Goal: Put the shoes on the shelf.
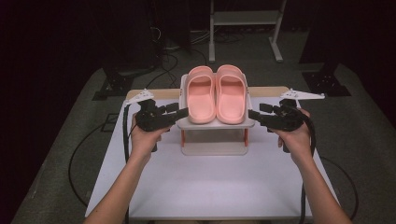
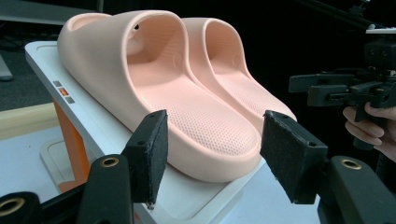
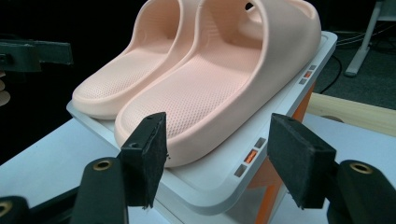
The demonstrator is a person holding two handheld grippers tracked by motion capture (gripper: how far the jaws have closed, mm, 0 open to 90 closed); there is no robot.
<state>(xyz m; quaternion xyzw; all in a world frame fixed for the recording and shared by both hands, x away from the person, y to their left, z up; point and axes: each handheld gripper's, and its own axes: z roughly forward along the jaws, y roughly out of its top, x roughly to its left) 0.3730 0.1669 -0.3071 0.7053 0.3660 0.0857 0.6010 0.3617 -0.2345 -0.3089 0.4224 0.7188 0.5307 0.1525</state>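
Two pink slide sandals, the left one [image 1: 201, 95] and the right one [image 1: 231, 93], lie side by side on the top shelf of a small white rack [image 1: 214, 125] with orange legs. My left gripper [image 1: 181, 112] is open at the rack's left edge, its jaws on either side of the left sandal's heel [image 2: 205, 144] without touching. My right gripper [image 1: 254, 115] is open at the rack's right edge, its jaws framing the right sandal's heel [image 3: 187, 121] and the shelf corner [image 3: 219, 186]. The other gripper [image 2: 345, 88] shows beyond the sandals.
The rack stands on a white table [image 1: 210, 182] with a wooden strip [image 1: 271, 91] along its far edge. Behind are a metal frame's legs [image 1: 212, 42], black stands and cables on the grey floor [image 1: 84, 140].
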